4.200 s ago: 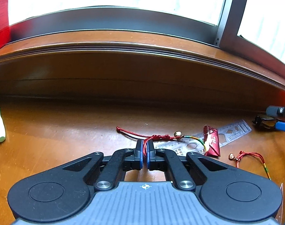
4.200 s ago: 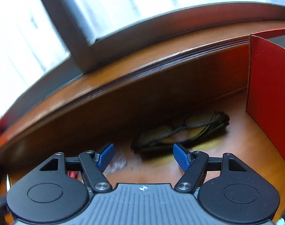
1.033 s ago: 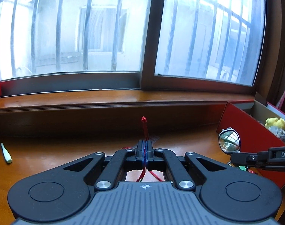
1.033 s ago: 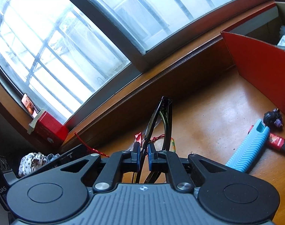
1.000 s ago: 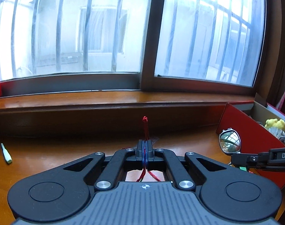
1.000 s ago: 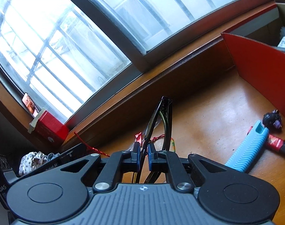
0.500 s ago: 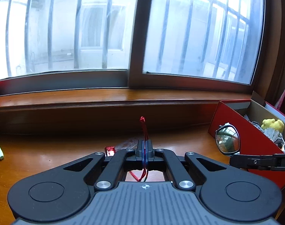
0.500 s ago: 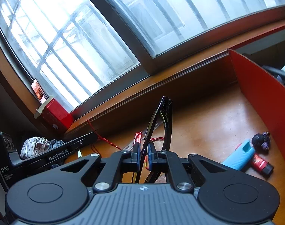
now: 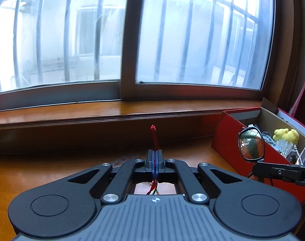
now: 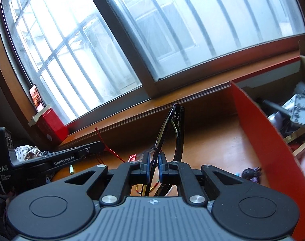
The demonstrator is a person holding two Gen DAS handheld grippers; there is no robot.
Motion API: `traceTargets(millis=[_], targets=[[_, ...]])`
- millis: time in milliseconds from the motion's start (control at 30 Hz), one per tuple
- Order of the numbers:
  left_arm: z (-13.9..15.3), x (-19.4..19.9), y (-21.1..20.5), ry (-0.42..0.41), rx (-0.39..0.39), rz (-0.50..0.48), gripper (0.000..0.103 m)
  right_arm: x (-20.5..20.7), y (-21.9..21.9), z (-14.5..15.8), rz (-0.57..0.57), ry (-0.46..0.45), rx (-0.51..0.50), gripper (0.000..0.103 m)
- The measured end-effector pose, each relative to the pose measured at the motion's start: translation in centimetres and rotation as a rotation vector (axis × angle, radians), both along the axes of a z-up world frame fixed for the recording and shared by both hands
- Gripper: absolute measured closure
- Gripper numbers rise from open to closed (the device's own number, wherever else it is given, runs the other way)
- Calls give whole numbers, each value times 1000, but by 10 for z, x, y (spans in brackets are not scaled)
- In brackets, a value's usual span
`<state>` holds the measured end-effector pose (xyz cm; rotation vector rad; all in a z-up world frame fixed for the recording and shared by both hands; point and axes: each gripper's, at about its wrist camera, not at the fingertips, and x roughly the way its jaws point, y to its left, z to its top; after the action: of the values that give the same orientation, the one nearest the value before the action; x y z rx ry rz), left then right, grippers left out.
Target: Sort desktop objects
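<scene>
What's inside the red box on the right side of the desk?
The red box holds a yellow plush toy, something white and feathery, and a grey studded piece. Its near wall covers anything lower.

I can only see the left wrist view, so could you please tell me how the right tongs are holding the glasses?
Observer: The right tongs are shut on the folded glasses, whose frame rises upright above them.
Operator: Thank you. Is anything lying on the desk beside the red box?
Observer: Yes, a small dark figurine lies on the desk, close to the wall of the red box.
Operator: And what does the box hold on your side?
Observer: A grey patterned cube sits among the clutter inside.
</scene>
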<state>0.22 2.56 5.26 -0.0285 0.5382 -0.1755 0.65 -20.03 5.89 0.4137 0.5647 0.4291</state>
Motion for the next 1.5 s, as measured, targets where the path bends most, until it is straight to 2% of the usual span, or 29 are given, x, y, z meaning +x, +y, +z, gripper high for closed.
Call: traceTargets(millis=[433,967,1200,1500], targets=[[2,10,-26,14,-2,-26,99,-2,-22,0,-11,-3,-11,94],[33,21,-79,-105,31,-115,99,-7,-49,12,-32,-63,-52,94],[44,32,-106,-142,22,-164,99,-11,-68,19,-52,-93,-59,94],[64,47,-155,-218,47,-243,99,-19,-107,32,-125,-145,-79,94]])
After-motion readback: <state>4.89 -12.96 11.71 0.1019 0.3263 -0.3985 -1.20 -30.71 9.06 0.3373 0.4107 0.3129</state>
